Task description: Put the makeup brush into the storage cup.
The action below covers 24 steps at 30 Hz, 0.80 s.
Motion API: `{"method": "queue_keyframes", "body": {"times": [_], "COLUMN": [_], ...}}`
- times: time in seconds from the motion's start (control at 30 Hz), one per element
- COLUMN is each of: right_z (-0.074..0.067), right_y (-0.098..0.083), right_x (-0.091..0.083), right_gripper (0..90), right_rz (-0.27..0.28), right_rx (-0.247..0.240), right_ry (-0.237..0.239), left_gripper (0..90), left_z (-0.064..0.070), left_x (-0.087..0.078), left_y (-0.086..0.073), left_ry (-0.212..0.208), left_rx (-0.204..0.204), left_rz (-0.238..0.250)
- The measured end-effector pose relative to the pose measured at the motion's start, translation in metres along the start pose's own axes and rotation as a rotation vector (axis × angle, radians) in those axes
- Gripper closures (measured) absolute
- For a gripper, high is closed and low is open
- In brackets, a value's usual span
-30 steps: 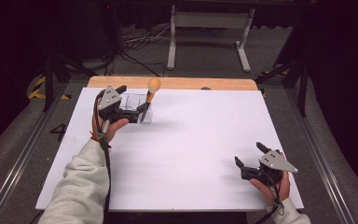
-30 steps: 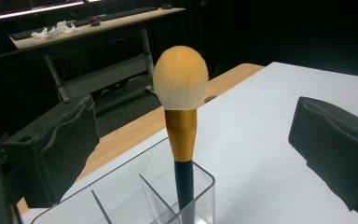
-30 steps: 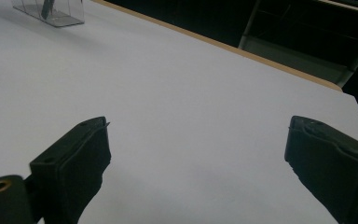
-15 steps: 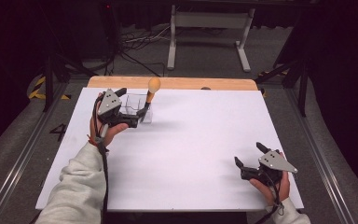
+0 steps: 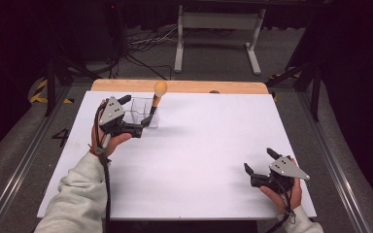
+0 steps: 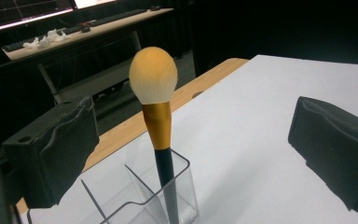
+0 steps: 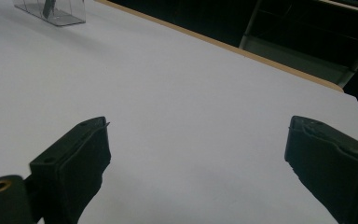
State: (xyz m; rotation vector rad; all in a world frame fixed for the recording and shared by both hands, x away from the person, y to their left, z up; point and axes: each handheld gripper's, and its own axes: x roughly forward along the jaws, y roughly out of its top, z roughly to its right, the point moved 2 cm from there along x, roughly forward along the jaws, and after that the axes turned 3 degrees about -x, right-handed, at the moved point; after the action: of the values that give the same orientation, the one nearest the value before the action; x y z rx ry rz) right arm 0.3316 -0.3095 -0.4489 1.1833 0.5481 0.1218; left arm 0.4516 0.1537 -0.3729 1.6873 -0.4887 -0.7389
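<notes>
A makeup brush [image 5: 160, 89] with a round orange head, gold ferrule and dark handle stands tilted in a clear divided holder [image 5: 137, 118] at the far left of the white table. My left gripper [image 5: 137, 112] is open beside the holder, one jaw on either side of it. In the left gripper view the brush [image 6: 154, 79] rises from the holder [image 6: 142, 198] between the wide-apart jaws of the left gripper [image 6: 196, 121], touching neither. My right gripper [image 5: 258, 160] rests open near the front right edge, nothing between the jaws of the right gripper [image 7: 198, 140].
A white sheet [image 5: 209, 145] covers the table, with a wooden strip [image 5: 199, 86] along its far edge. Beyond it are a dark floor, cables and a metal stand [image 5: 216, 29]. The holder [image 7: 51, 11] is far from the right gripper.
My left gripper has drawn back slightly toward the person, away from the holder. The brush stays in the holder and the right gripper has barely moved.
</notes>
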Motion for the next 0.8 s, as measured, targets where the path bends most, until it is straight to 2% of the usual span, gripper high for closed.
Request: {"method": "queue_keyframes", "body": {"times": [0.3,0.43,0.77,0.8], "right_z": [0.0,-0.001,-0.001,-0.001], "right_y": [0.0,0.001,0.001,0.001], "right_x": [0.0,0.0,0.0,0.0], "right_gripper": [7.4,7.4,7.4,7.4], "right_rz": [-0.001,0.004,0.003,0.003], "right_rx": [-0.001,0.0,-0.001,-0.004], "right_ry": [0.003,0.003,0.004,0.004], "left_gripper": [2.4,2.4,2.7,2.8], "left_z": [0.006,0.006,0.009,0.01], "left_x": [-0.005,-0.009,-0.018,-0.02], "left_y": [-0.005,-0.008,-0.014,-0.014], "left_ry": [-0.006,-0.009,-0.005,-0.005], "left_rx": [0.02,0.009,0.033,0.044], "left_rz": [0.002,0.003,-0.011,-0.017]}}
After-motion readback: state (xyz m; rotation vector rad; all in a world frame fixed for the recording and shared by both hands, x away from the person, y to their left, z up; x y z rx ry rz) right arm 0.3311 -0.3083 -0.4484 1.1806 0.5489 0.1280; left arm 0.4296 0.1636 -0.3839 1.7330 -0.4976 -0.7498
